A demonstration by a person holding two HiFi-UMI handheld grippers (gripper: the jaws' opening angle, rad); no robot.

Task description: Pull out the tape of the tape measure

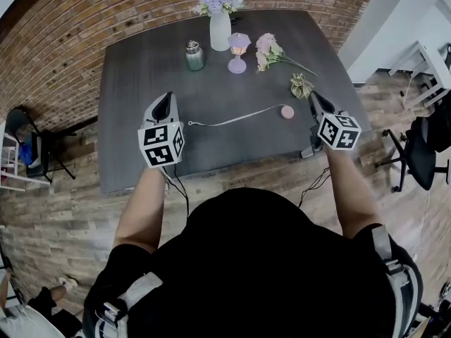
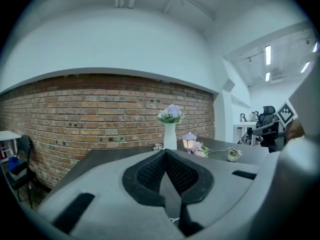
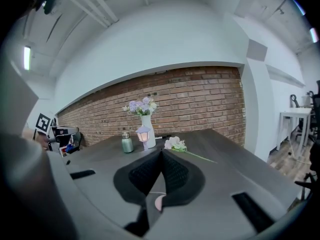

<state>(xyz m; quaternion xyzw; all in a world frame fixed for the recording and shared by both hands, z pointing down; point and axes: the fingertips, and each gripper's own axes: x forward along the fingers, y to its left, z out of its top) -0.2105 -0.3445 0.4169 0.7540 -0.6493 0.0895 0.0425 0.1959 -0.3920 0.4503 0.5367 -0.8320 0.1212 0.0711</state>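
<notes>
Although the tape [image 1: 232, 120] already lies drawn out in a thin line across the worktop [image 1: 141, 69], running left from the small pink tape measure [image 1: 287, 111], neither gripper holds anything. The left gripper [image 1: 166, 98] hovers over the tape's free end and the right gripper [image 1: 312, 97] just above the pink case, each with its jaws pressed together. The pull looks largely done; lengthening it would need both pairs of jaws to part and come down, one pinning the case, the other pinching the flat end tab.
</notes>
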